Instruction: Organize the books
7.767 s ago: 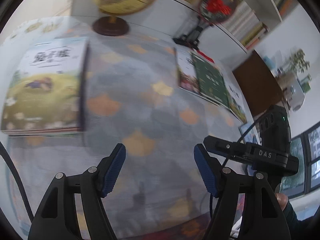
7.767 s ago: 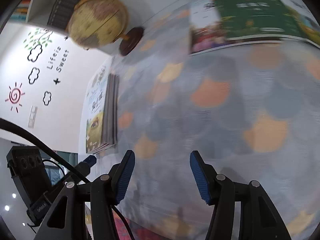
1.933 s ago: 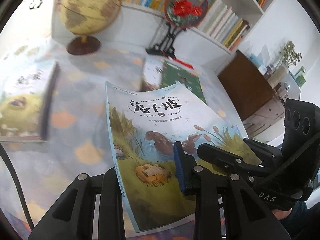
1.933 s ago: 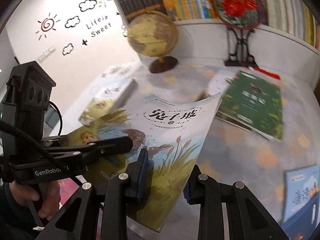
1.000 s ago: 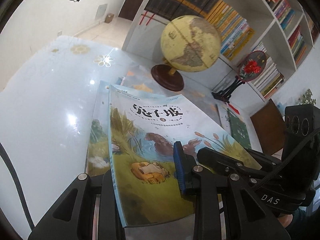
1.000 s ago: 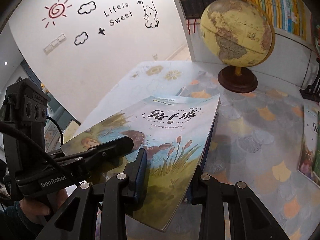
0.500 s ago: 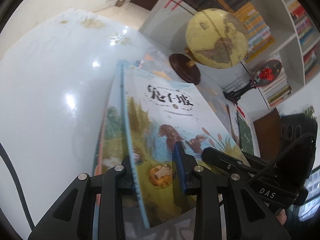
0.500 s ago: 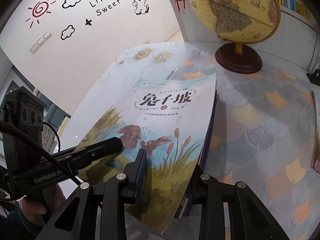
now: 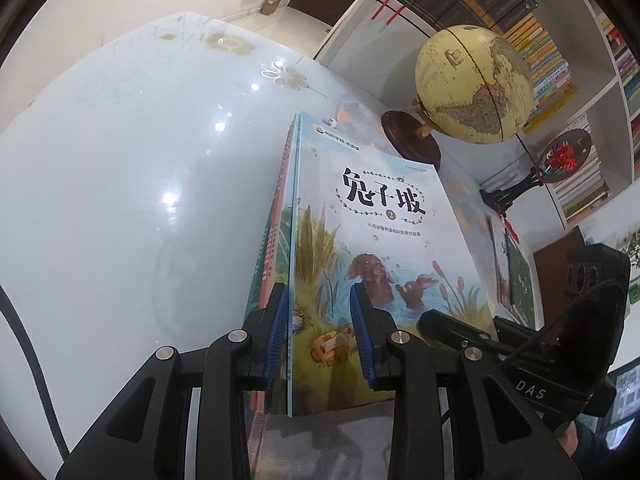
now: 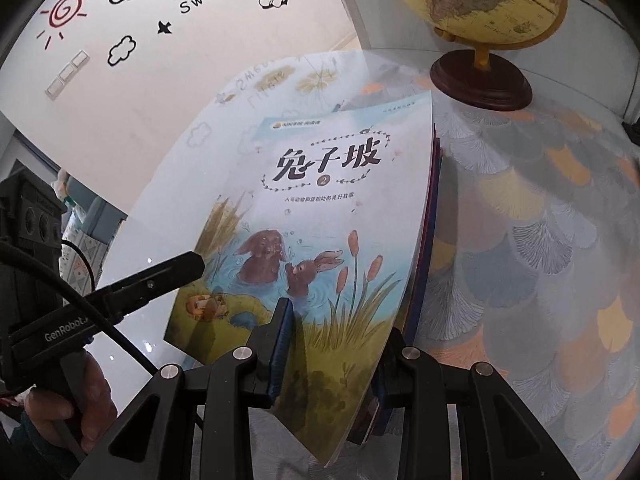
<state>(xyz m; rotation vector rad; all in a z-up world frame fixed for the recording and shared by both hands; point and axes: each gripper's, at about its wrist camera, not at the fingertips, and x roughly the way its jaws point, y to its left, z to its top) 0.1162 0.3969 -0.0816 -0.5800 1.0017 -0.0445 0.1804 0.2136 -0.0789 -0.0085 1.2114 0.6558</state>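
Left wrist view: your left gripper [image 9: 320,334] and right gripper [image 10: 332,346] both clamp the rabbit book's [image 9: 372,240] near edge as it lies atop the stack [image 9: 272,240]; uneven release could skew it toward the globe [image 9: 474,84].

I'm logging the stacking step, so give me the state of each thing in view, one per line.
rabbit book: lying on top of the stack, cover up, gripped at both lower corners.
stack of books: flat on the table, spines aligned.
left gripper: closed on the rabbit book's spine corner.
right gripper: closed on its other corner.
globe: upright on its stand.
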